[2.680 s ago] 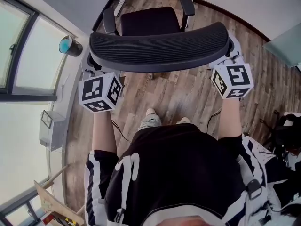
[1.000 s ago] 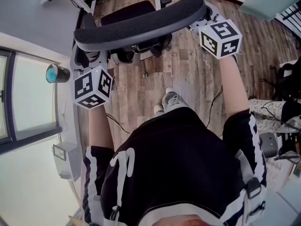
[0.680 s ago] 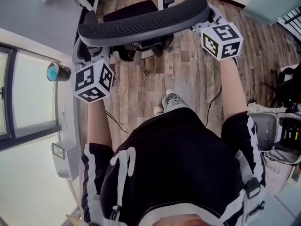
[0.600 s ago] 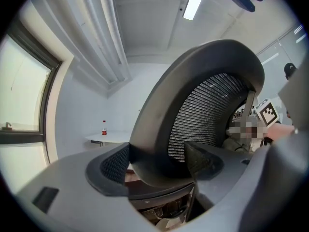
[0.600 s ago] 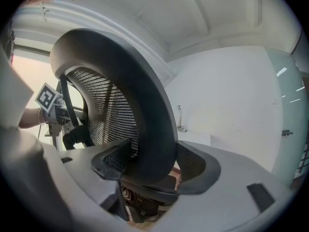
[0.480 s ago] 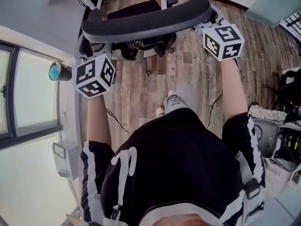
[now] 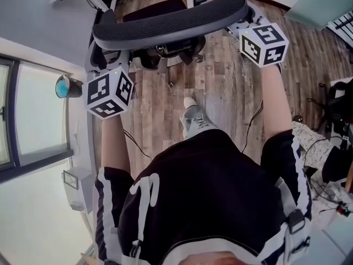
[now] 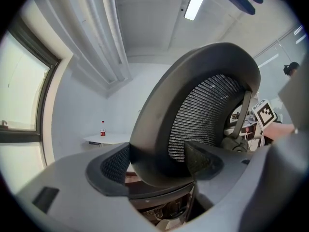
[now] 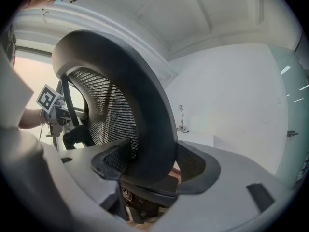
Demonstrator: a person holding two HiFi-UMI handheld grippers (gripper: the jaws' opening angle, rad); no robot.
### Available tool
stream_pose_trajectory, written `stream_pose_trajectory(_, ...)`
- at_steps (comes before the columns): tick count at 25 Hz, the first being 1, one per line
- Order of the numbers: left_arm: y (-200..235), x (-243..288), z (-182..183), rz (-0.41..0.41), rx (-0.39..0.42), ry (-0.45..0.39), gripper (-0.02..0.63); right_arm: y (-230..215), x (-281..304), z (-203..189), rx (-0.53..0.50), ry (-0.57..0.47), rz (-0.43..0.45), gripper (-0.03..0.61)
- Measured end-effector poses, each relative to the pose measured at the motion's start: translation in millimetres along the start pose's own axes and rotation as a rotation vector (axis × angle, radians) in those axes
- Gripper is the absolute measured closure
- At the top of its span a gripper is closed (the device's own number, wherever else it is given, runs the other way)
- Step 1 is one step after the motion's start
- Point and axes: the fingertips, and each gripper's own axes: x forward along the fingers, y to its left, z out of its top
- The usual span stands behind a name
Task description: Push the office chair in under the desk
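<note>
I see the office chair (image 7: pixel 168 21) at twelve o'clock on the wood floor (image 7: pixel 220 93). It has a black seat and a black mesh backrest in a curved dark-grey frame. My left hand-held gripper (image 8: pixel 157 161) pinches the frame's left end at ten o'clock. My right hand-held gripper (image 9: pixel 149 166) pinches its right end at one o'clock. The marker cubes carry only black-and-white squares.

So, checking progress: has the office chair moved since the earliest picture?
Yes. The office chair has rolled forward: it was level with the blue fixture, now lies beyond it.
</note>
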Motion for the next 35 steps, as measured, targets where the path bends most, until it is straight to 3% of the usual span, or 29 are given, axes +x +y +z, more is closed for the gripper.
stream_pose_trajectory(35, 7, 74, 5, 0.046, -0.014, -0.035, 0.258, -58, 67, 3, -0.001, 0.006, 0.065, 0.282)
